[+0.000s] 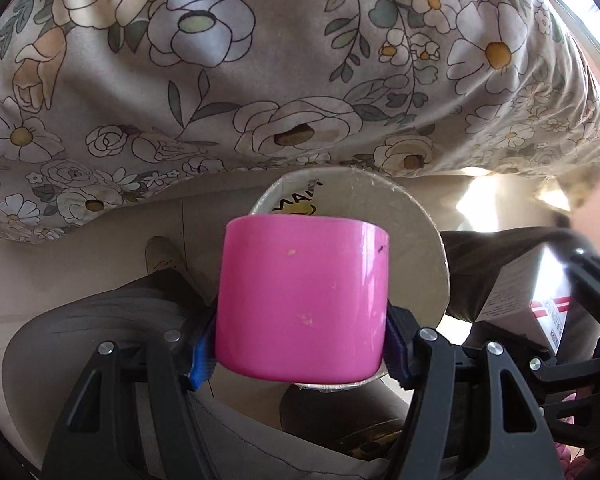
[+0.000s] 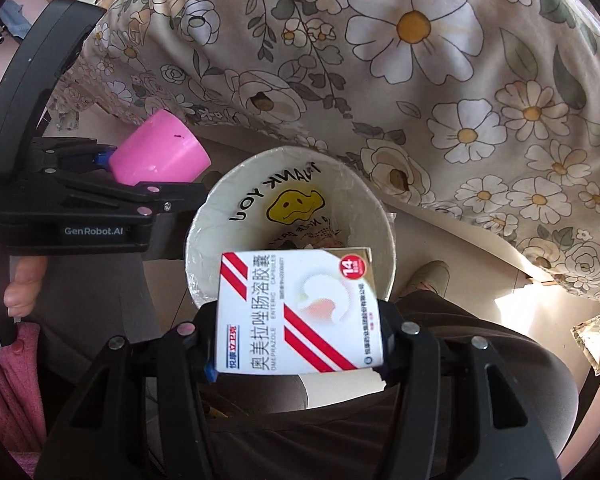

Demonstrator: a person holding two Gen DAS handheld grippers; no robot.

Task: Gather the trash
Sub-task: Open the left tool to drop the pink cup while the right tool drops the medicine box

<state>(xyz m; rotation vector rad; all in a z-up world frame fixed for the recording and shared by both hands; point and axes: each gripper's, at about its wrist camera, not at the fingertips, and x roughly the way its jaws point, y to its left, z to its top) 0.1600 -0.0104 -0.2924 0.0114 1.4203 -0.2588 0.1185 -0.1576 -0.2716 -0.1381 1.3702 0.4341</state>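
- While both tools point steeply down, your right gripper (image 2: pixel 298 336) is the one set over the bin (image 2: pixel 220 216): its jaws clamp the medicine box (image 2: pixel 296 312), which hangs directly above the lined opening.
- Your left gripper (image 1: pixel 300 344) grasps the pink cup (image 1: pixel 302 300) by its sides; in the right wrist view the cup sits beside the rim, off to the left.
- Release the box first, I'd judge; the cup needs shifting inward over the mouth.

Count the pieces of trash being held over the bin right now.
2: a pink plastic cup in the left gripper, a red-striped white cardboard medicine box in the right gripper. Bin contents mostly hidden.
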